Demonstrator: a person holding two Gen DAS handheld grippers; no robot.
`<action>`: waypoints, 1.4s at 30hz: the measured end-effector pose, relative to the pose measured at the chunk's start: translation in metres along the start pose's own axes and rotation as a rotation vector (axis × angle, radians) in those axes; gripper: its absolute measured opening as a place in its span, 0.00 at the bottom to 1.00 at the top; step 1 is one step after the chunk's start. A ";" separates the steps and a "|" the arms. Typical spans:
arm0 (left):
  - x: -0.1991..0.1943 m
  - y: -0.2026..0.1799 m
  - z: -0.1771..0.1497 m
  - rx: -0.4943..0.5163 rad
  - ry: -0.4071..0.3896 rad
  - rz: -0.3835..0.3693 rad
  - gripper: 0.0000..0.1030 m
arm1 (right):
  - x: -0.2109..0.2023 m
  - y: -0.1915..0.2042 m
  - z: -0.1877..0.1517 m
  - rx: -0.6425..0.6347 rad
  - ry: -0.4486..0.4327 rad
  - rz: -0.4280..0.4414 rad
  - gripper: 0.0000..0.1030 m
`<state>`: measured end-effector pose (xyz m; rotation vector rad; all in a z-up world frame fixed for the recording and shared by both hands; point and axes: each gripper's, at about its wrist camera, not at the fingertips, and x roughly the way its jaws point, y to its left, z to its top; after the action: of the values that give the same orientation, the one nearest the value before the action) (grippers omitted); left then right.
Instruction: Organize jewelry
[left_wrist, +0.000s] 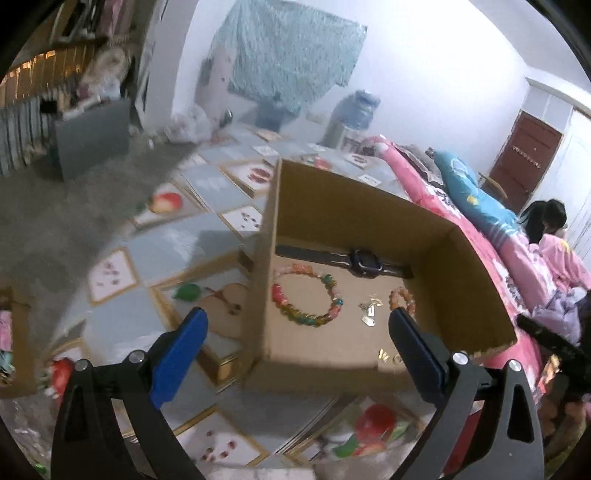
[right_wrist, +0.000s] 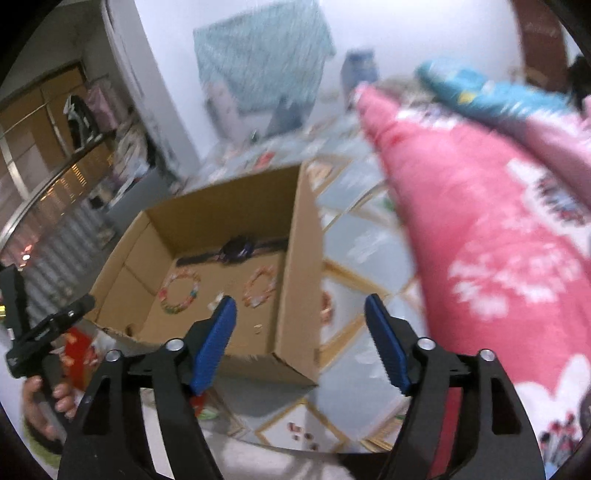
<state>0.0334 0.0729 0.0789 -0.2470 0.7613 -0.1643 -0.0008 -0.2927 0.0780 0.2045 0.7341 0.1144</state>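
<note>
Plainly, your left tongs (left_wrist: 297, 325) were released, their blue fingers (left_wrist: 177, 360) spread wide and straddling the near left wall of the open cardboard box (left_wrist: 369, 206), one finger outside it and the other inside. Your right tongs (right_wrist: 301, 314) were likewise released and grasped nothing, hovering over the box's near right corner in a view blurred by motion. The jewelry lay on the box floor: a black watch (left_wrist: 364, 263) stretched flat along the far wall, a multicoloured bead bracelet (left_wrist: 306, 299) just in front of it toward the left, a smaller orange bead bracelet (left_wrist: 400, 297) to the right, partly hidden behind your left tongs' inner finger, and small gold pieces (left_wrist: 369, 312) scattered between the two bracelets. Two more tiny gold pieces (left_wrist: 384, 355) lay near the front edge. From the right wrist the two bracelets showed only as blurred rings. The box stood on a floor mat (left_wrist: 207, 229) printed with fruit pictures, and a pink quilt (left_wrist: 491, 254) lay just beside its right wall. Your left hand (right_wrist: 44, 402) gripped the handle of its tool at the lower left of the right wrist view.
</note>
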 end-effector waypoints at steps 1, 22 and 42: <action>-0.005 -0.001 -0.003 0.004 -0.007 0.015 0.94 | -0.014 0.001 -0.009 -0.009 -0.057 -0.019 0.78; -0.012 -0.050 -0.057 0.162 0.052 0.285 0.94 | -0.012 0.068 -0.064 -0.110 -0.072 0.025 0.92; 0.018 -0.074 -0.063 0.152 0.177 0.239 0.94 | 0.023 0.074 -0.060 -0.129 0.106 -0.066 0.92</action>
<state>-0.0015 -0.0121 0.0438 0.0045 0.9424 -0.0170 -0.0269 -0.2076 0.0362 0.0511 0.8352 0.1097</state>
